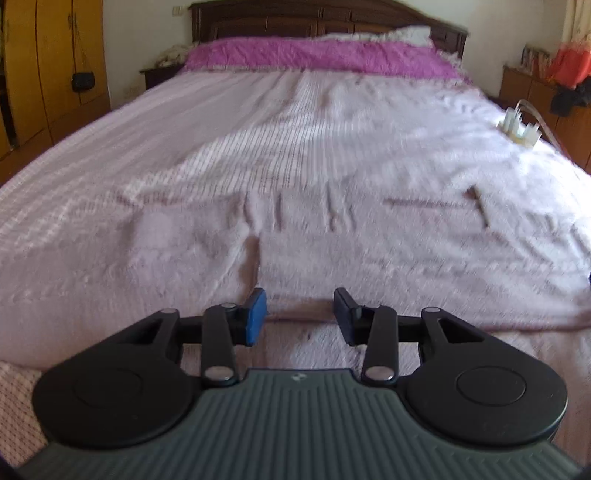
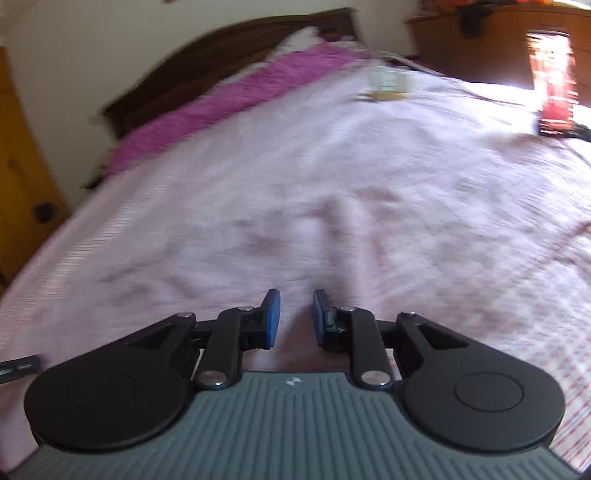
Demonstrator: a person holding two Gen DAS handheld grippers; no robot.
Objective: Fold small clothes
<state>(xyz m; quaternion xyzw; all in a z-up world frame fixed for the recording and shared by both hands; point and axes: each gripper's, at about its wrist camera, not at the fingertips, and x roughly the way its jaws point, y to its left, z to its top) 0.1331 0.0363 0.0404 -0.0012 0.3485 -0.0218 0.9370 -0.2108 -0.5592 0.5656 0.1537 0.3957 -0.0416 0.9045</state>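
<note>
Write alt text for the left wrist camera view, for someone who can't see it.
The left gripper, open and holding nothing, hovers over a pale pink garment spread flat on a pink bedspread. A magenta pillow strip and dark headboard lie beyond.

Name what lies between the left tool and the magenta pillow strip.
Only wrinkled pale pink fabric, seen in the left wrist view.

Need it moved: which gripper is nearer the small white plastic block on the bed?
Right, probably. The small white plastic block lies almost straight ahead of the right gripper, but far to the left gripper's right.
</note>
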